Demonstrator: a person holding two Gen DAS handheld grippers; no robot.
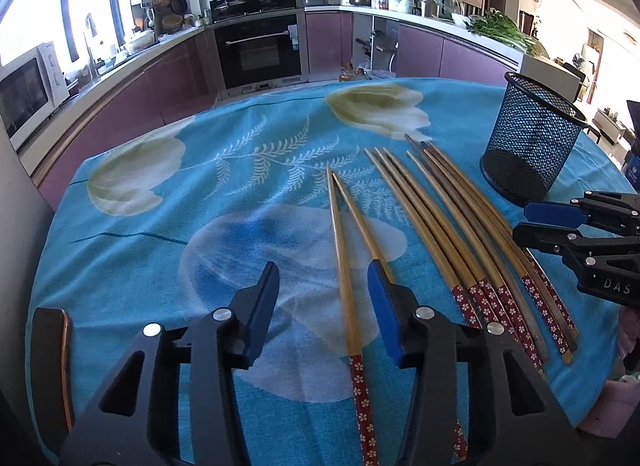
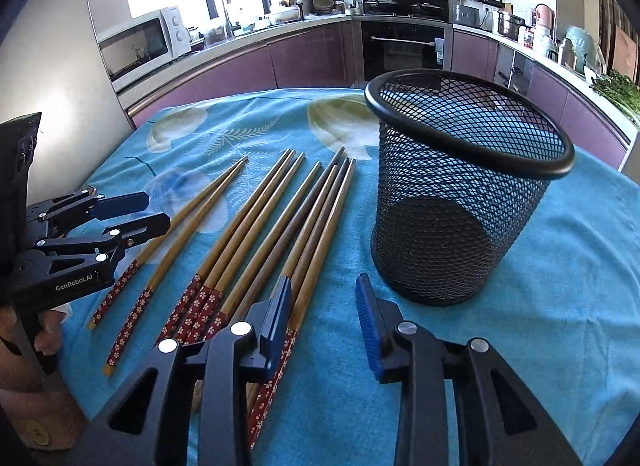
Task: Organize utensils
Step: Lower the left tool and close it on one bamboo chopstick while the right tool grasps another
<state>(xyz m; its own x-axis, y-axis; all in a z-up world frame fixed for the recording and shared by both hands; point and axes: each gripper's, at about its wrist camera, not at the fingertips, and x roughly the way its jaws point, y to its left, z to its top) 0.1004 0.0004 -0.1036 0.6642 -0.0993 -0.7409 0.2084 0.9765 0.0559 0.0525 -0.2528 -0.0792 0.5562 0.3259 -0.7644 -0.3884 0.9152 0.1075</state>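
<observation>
A round table draped in a turquoise floral cloth carries everything. On it, toward the right side, stands the black wire-mesh cylindrical holder, upright and with nothing in it, its solid base showing through the mesh.

Beside the holder, to its left, lie the bamboo chopsticks with red flower-patterned handle ends, all flat on the cloth with tips pointing away from the person. They fall into loose groups: a pair set apart on the far left, then a tighter fan of lighter and darker sticks closer to the holder, some touching or overlapping.

The left gripper hovers low over the separate pair, jaws released and spread, with one stick lying between them and the other under the right finger. The right gripper sits just in front of the holder, jaws likewise released and holding nothing; its left finger overlies the sticks nearest the holder.

By my reading, no stick is in the holder yet, so the task is at its first pick. The next move calls for closing squarely across a stick's shaft, lifting without dragging its neighbours, tilting it upright, and lowering it through the holder's rim.
</observation>
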